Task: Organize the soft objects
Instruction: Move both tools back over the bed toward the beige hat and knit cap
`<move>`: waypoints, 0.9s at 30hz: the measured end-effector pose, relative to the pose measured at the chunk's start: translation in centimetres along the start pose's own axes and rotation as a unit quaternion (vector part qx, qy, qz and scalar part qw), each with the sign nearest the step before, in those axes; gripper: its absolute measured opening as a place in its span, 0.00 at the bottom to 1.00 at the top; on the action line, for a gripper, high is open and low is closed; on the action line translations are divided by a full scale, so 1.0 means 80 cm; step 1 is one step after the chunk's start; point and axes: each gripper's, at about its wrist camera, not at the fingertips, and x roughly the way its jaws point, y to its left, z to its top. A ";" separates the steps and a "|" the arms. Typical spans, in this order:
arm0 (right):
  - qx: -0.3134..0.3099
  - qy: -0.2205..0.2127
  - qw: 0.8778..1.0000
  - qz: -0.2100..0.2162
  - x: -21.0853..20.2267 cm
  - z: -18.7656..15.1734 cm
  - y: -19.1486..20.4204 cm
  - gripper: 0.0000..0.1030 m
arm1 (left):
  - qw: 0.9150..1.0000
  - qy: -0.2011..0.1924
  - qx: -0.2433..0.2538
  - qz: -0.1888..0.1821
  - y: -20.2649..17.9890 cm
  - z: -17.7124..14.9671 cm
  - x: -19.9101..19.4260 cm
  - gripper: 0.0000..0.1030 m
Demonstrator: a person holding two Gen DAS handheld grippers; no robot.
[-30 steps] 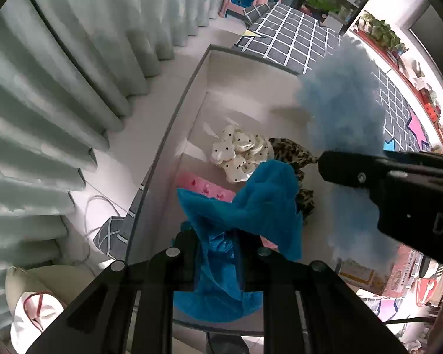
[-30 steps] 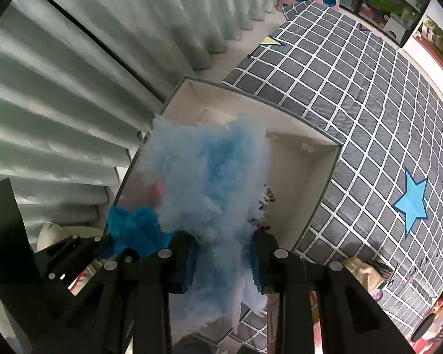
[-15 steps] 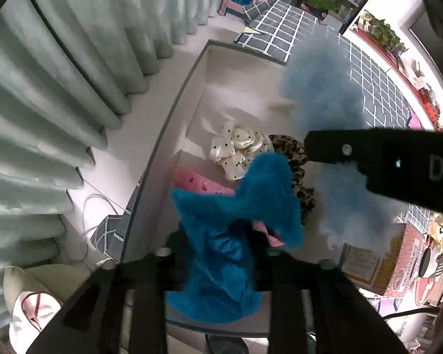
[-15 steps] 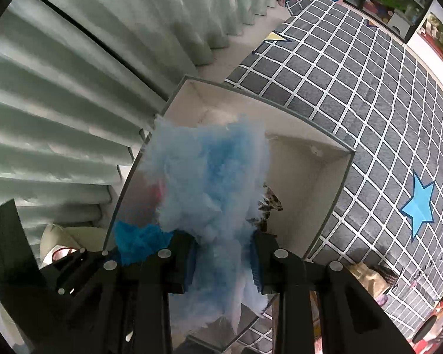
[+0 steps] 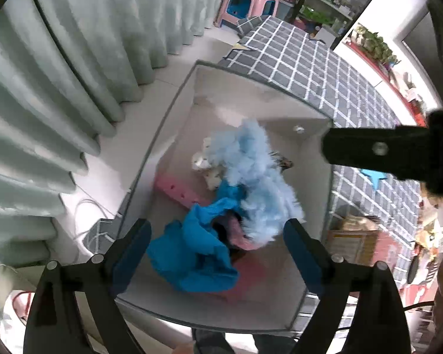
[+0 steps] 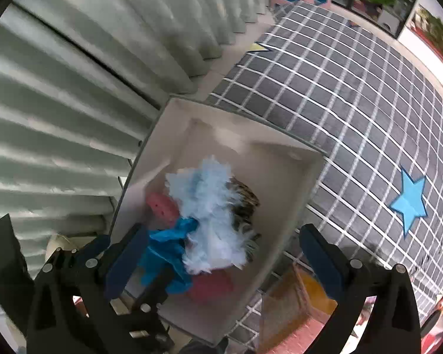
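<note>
Soft things lie heaped in the white box beyond the left tongs, whose jaws stand wide and bare: a blue cloth nearest, a pale blue fluffy piece past it, a pink piece leftward. From the right wrist, the right tongs gape wide too, holding nothing, above the fluffy piece and blue cloth in the box; the checked rug spreads to their right.

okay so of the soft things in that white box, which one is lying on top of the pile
The pale blue fluffy piece. It lies over the spotted white item and the leopard-print one; the bright blue cloth sits beside it.
</note>
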 end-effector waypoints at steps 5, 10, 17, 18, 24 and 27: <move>0.067 -0.006 0.998 0.020 -0.040 -0.012 -0.068 0.99 | 0.999 -0.006 0.020 -0.031 -0.028 0.009 -0.017 0.91; 0.109 -0.016 0.994 -0.007 -0.071 -0.034 -0.141 0.99 | 0.997 -0.007 0.050 -0.053 -0.072 0.018 -0.027 0.91; 0.190 0.022 0.981 -0.037 -0.052 -0.093 -0.250 0.99 | 0.995 0.016 0.084 -0.055 -0.130 0.018 -0.019 0.91; 0.198 0.032 0.979 -0.040 -0.043 -0.104 -0.263 0.99 | 0.994 0.020 0.088 -0.053 -0.138 0.018 -0.017 0.91; 0.240 0.088 0.966 -0.049 0.009 -0.158 -0.319 0.99 | 0.992 0.033 0.118 -0.038 -0.180 0.014 -0.009 0.91; 0.234 0.112 0.964 -0.055 0.033 -0.174 -0.330 0.99 | 0.991 0.037 0.124 -0.032 -0.195 0.014 -0.004 0.91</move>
